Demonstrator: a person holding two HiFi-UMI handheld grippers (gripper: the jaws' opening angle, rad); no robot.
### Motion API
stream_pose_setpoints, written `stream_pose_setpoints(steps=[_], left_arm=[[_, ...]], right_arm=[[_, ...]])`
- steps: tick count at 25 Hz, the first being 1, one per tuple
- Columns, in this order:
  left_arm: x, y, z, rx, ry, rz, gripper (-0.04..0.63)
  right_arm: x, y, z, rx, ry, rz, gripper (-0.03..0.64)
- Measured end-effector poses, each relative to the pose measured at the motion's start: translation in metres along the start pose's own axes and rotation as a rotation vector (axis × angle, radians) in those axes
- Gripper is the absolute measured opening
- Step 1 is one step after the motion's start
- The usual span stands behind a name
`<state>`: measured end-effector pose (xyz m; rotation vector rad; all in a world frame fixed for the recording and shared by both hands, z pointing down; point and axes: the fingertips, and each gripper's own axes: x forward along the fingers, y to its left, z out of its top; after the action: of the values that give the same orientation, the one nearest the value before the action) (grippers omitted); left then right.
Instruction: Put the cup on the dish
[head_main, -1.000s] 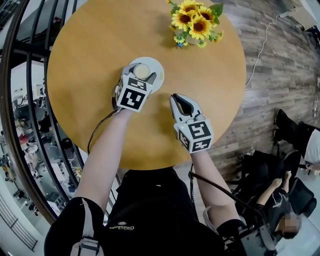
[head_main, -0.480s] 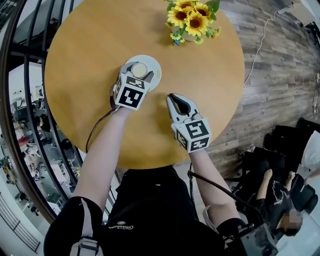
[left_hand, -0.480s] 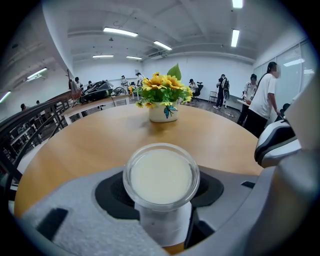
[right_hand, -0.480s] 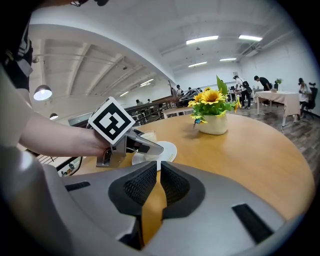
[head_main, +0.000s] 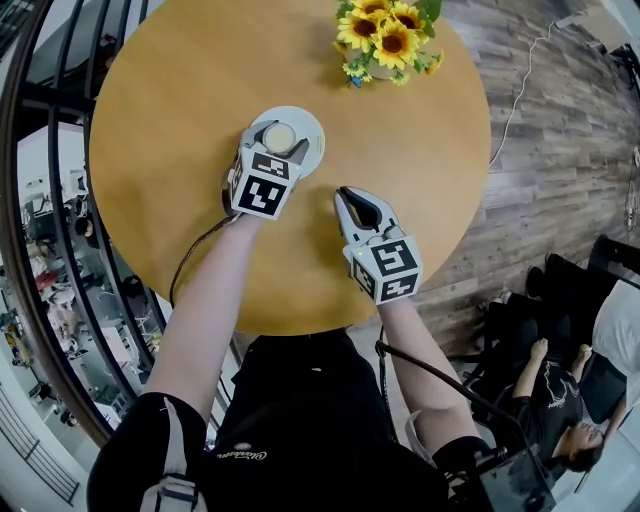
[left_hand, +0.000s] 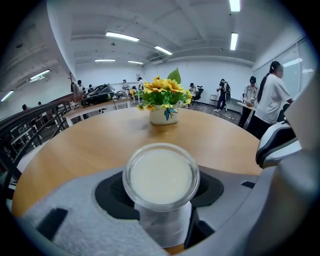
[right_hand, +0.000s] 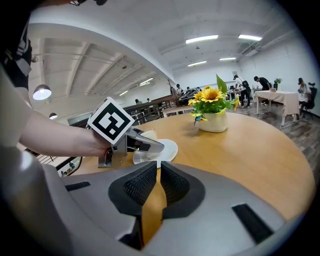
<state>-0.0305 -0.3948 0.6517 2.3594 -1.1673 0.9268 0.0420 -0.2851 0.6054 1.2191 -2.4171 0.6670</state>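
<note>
Little has changed since the earlier frames: the left gripper (head_main: 281, 142) remains in the upper-left half of the head view with the cup (head_main: 279, 136) between its jaws, and both have drifted only slightly toward the upper left along with the rest of the scene. The sunflowers (head_main: 385, 35) now sit higher against the top edge, and the seated person (head_main: 560, 400) at the lower right has changed posture. The left gripper view shows the dark pads closed against both sides of the clear cup, which holds a pale, milky liquid and fills the lower centre of that view. From above, the cup stands upright over the white dish (head_main: 314, 132), a little left of the dish's centre. From the right gripper view it looks set down on the dish, though the frames do not show whether its base touches. The right gripper (head_main: 347, 195) hovers over bare wood of the round table (head_main: 180, 120) at mid-frame, just right of and below the dish and well apart from it. Its jaws are drawn together with only a thin slit between the ribbed pads, holding nothing.
</note>
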Motion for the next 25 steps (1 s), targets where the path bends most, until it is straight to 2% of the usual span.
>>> stream_pose_setpoints(steps=[9,15,25], left_arm=[[-0.0015,0.0010,-0.0004,-0.021,-0.030,0.011,0.256],[-0.0028,-0.0003,0.0007,-0.016,-0.047,0.017,0.296],[-0.0060,0.0024,-0.0003,-0.023,-0.043,0.024,0.298]], right_arm=[[0.0000,0.0030,-0.0020,-0.009,0.006,0.002,0.009],[-0.0018,-0.0003,-0.0046,0.001,0.009,-0.004,0.009],[-0.0035,0.0004,-0.0034,0.000,0.003,-0.008,0.009]])
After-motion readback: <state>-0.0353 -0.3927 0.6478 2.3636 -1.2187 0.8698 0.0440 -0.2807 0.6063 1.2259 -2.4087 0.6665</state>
